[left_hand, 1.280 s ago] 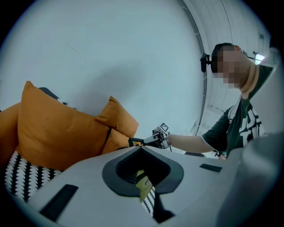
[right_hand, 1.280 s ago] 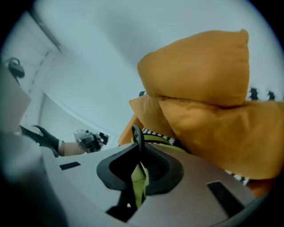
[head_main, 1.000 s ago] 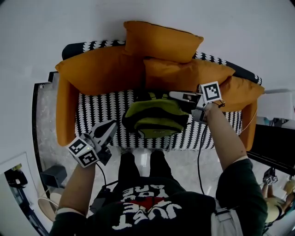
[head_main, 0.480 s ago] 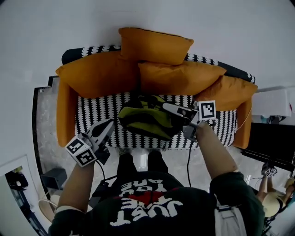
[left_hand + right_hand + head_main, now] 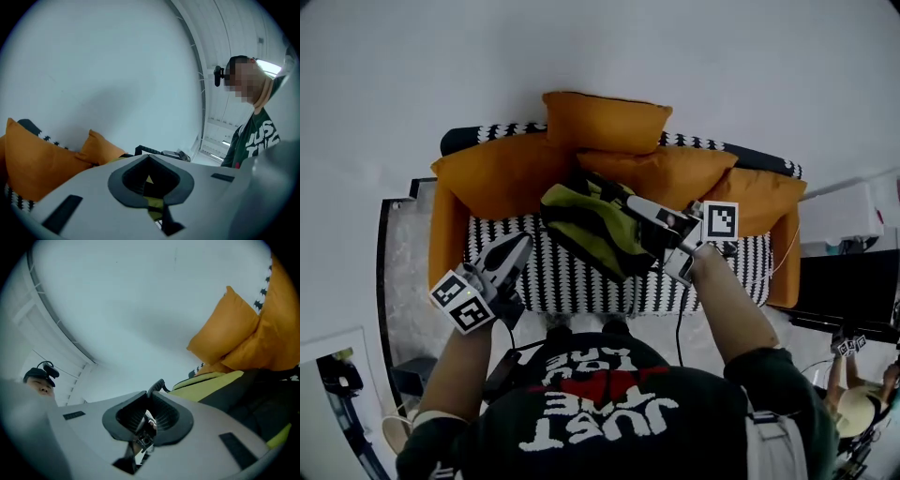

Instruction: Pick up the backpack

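Observation:
A yellow-green and black backpack [image 5: 595, 230] hangs tilted above the black-and-white patterned sofa seat [image 5: 553, 277], in front of the orange cushions [image 5: 605, 122]. My right gripper [image 5: 630, 201] is shut on the black top strap [image 5: 157, 386] of the backpack [image 5: 213, 380]. Its jaws have just been closing a little further on that strap. My left gripper [image 5: 521, 245] hovers to the left of the backpack over the seat's front, apart from it. In the left gripper view my left gripper [image 5: 149, 157] has its tips together and holds nothing.
Orange cushions [image 5: 243, 333] line the sofa's back and arms. A white cabinet [image 5: 855, 211] and a dark unit [image 5: 848, 286] stand to the right, and a dark-framed side table [image 5: 401, 272] to the left. The person's legs touch the sofa front.
Both grippers have risen. The backpack has come up off the seat with the right gripper and now hangs tilted in front of the cushions. The left gripper stays shut and empty.

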`<state>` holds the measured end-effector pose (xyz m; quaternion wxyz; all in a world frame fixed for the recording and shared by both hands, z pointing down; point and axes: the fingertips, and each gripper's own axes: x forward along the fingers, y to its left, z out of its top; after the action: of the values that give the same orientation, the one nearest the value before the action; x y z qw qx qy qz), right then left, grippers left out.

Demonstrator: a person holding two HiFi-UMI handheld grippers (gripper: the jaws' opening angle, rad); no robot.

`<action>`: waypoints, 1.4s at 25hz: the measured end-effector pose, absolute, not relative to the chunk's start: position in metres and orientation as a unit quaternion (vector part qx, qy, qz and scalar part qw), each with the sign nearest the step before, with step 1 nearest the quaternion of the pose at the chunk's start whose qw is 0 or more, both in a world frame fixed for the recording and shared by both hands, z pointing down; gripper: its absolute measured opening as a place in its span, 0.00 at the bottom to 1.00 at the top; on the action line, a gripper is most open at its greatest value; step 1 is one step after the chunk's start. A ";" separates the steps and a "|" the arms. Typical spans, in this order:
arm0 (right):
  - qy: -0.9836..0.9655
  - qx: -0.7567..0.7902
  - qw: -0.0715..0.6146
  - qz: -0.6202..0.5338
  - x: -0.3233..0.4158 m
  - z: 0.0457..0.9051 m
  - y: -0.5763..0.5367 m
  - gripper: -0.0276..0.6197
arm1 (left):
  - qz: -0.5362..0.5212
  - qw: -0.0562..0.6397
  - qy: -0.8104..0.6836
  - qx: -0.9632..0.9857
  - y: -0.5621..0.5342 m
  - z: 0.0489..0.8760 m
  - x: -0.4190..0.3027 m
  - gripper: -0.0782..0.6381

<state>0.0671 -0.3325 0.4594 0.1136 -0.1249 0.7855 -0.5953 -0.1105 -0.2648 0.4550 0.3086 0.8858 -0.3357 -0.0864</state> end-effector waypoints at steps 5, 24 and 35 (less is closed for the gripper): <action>0.792 -0.129 0.168 -0.572 0.071 0.380 -0.352 0.14 | -0.112 0.256 -0.336 0.899 -0.287 0.390 -0.110 0.12; 0.864 -0.301 0.216 -0.340 0.120 0.171 -0.406 0.13 | -0.136 0.140 -0.387 0.901 -0.345 0.217 -0.138 0.12; 0.865 -0.387 0.211 -0.240 0.156 0.086 -0.438 0.13 | -0.134 0.067 -0.376 0.914 -0.374 0.131 -0.123 0.12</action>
<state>0.1563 -0.4378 0.0858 0.2113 -0.3870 0.8649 -0.2397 -0.1235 -0.3743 0.1311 0.0669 0.9144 -0.3762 -0.1340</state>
